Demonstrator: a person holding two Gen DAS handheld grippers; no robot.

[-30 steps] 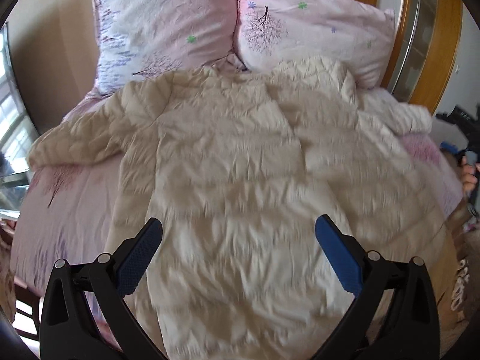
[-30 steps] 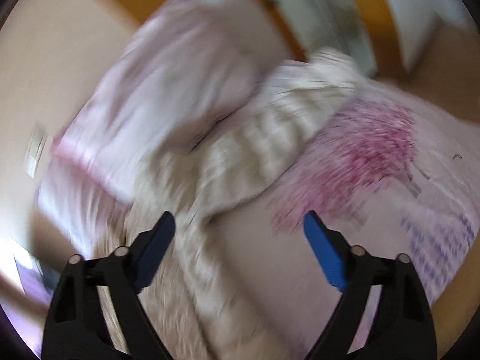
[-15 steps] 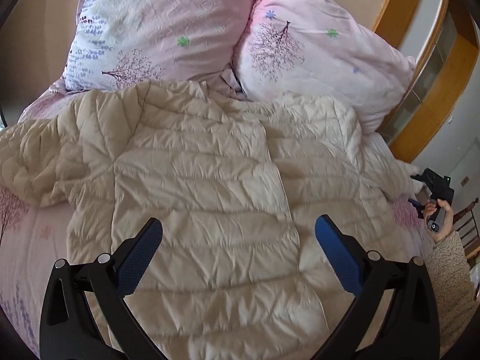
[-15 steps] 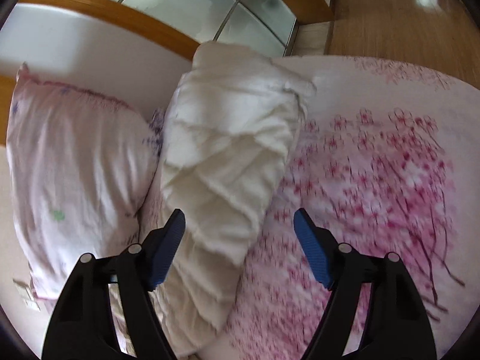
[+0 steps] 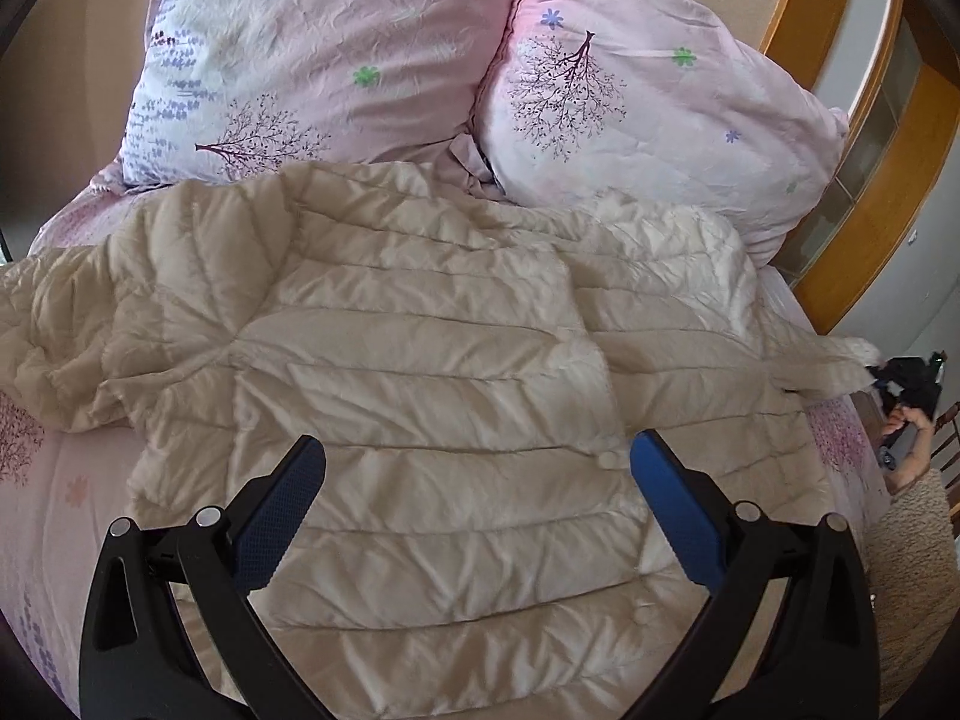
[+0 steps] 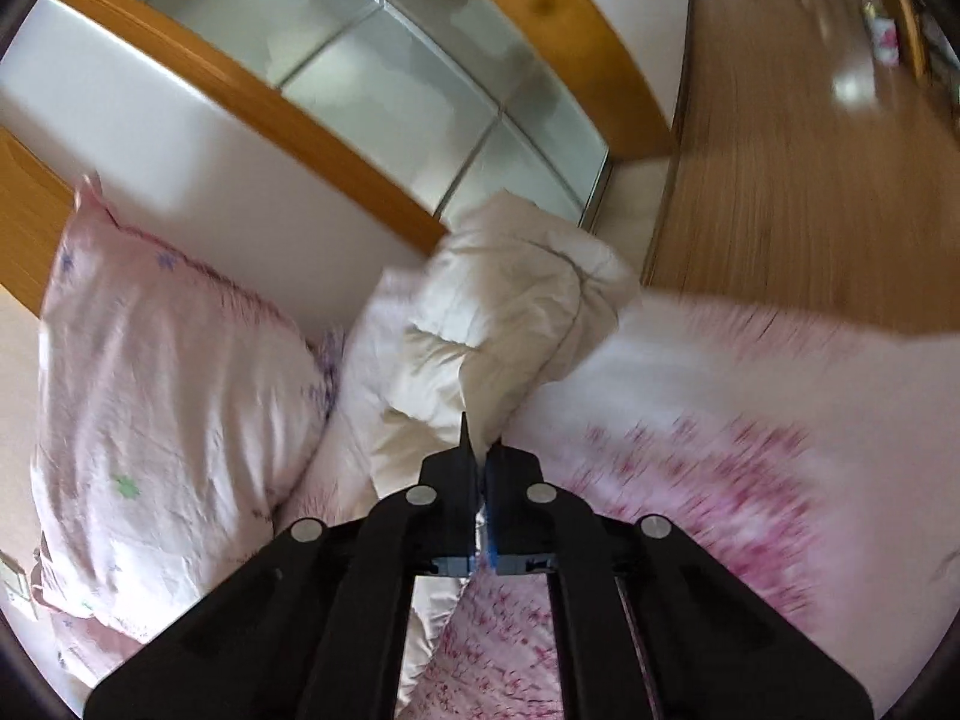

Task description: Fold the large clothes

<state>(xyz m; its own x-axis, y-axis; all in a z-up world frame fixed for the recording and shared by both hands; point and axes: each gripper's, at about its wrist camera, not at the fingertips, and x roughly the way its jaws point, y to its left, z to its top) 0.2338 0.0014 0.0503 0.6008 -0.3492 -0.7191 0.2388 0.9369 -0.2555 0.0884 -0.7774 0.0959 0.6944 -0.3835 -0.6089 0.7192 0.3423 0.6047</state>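
In the left wrist view, the cream quilted jacket (image 5: pixel 432 396) lies spread flat across the middle of the frame on the bed (image 5: pixel 66 498), whose pink sheet with printed trees shows at the lower left and right edges. One sleeve (image 5: pixel 66 330) is bunched toward the left edge, while the other sleeve (image 5: pixel 798 360) runs out toward the right edge. Two pink pillows with tree prints fill the top of the frame, the left pillow (image 5: pixel 324 54) and the right pillow (image 5: pixel 654 114), side by side and touching, with the jacket's collar end just below them. The left tongs (image 5: pixel 477 468) sit at the bottom centre, released, their blue pads spread wide above the jacket's body with nothing pressed between them. At the far right edge a hand (image 5: pixel 909 438) holds the right tongs (image 5: pixel 873 373), small and dark there, at the tip of the jacket's sleeve. A wooden frame (image 5: pixel 870 192) with glass panes curves along the upper right. In the right wrist view, the right tongs (image 6: pixel 480 456) stand at the bottom centre; their jaws have just been closing and are now clenched on the cream fabric of the jacket's sleeve (image 6: pixel 498 324), which bulges up and away from them toward the middle of the frame. The pillow (image 6: pixel 162 396) lies at the left, the pink flowered sheet (image 6: pixel 750 456) at the right, blurred. A glass panel (image 6: pixel 384 78) in a wooden frame crosses the upper left, and a wooden floor (image 6: pixel 798 180) fills the upper right.
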